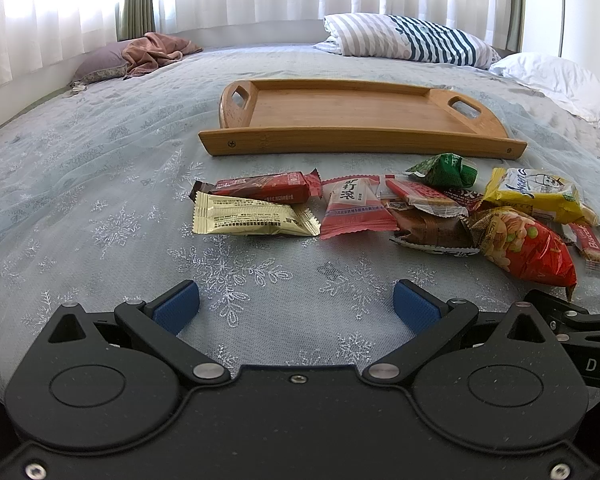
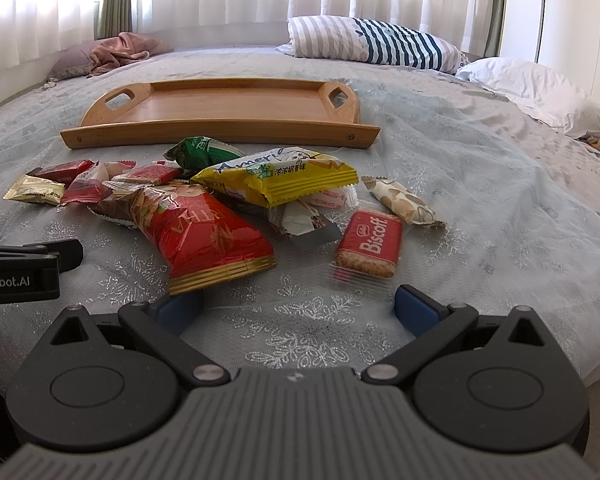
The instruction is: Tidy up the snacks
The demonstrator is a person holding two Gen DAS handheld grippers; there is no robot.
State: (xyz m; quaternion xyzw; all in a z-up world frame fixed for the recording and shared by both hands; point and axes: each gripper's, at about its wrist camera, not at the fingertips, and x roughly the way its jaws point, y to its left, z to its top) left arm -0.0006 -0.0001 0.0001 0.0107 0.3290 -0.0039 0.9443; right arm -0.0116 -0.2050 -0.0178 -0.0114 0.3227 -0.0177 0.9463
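Observation:
A wooden tray (image 1: 364, 138) lies empty on the bed, also in the right wrist view (image 2: 220, 134). In front of it lie several snack packets: a gold packet (image 1: 248, 216), a dark red bar (image 1: 264, 188), a pink packet (image 1: 352, 208), a red nut bag (image 1: 528, 248) (image 2: 204, 232), a yellow packet (image 2: 284, 178), a green packet (image 2: 204, 152), a Biscoff biscuit (image 2: 370, 246) and a beige candy (image 2: 404, 200). My left gripper (image 1: 296, 304) is open and empty, short of the gold packet. My right gripper (image 2: 298, 304) is open and empty, just short of the nut bag and the Biscoff.
The bed has a pale blue lace cover (image 1: 100, 184). A striped pillow (image 1: 412, 40) and a white pillow (image 1: 556, 80) lie at the back right, a purple pillow with a pink cloth (image 1: 140, 56) at the back left. Curtains hang behind.

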